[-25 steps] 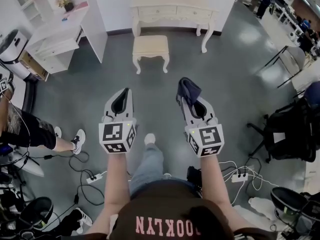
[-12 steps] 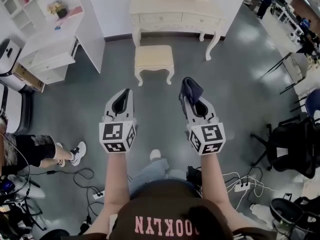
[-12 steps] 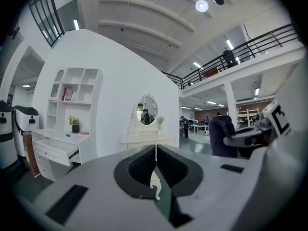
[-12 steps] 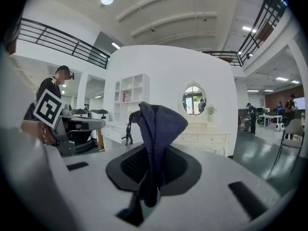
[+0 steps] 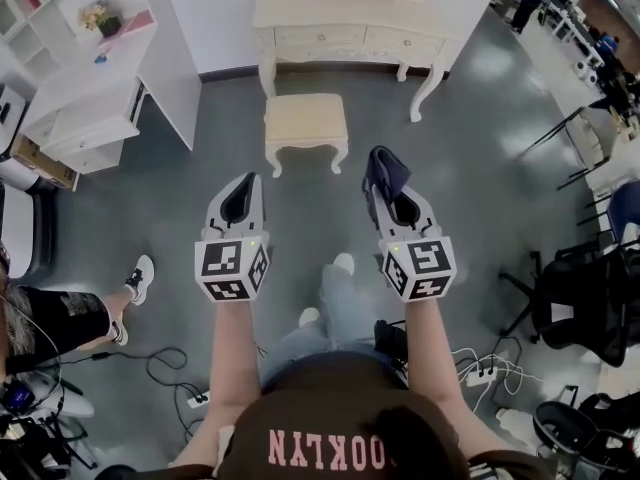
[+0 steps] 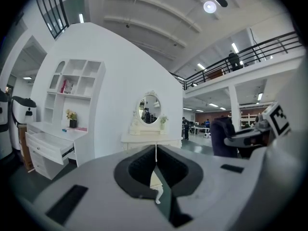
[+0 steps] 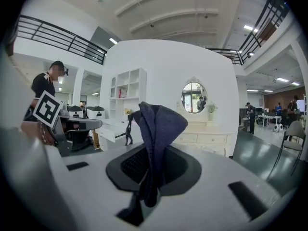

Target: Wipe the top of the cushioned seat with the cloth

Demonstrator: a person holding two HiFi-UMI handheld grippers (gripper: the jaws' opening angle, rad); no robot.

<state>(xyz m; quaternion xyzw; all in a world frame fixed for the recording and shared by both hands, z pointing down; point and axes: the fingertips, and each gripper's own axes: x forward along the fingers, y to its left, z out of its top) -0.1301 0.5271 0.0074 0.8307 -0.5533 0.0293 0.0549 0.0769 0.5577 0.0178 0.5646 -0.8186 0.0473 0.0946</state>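
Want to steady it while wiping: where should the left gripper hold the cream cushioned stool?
Probably the near curved leg of the cream cushioned stool on the left gripper's side, coming from that side: it is slim enough for jaws; the padded top is broad. Those jaws are shut; open first.

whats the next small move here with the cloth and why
Probably carry the right gripper forward and down toward the cushioned seat. The cloth is clamped between its jaws, so nothing needs picking up, but the seat stands on the floor ahead of both grippers with the cloth well short of its top. The left gripper is shut and empty.
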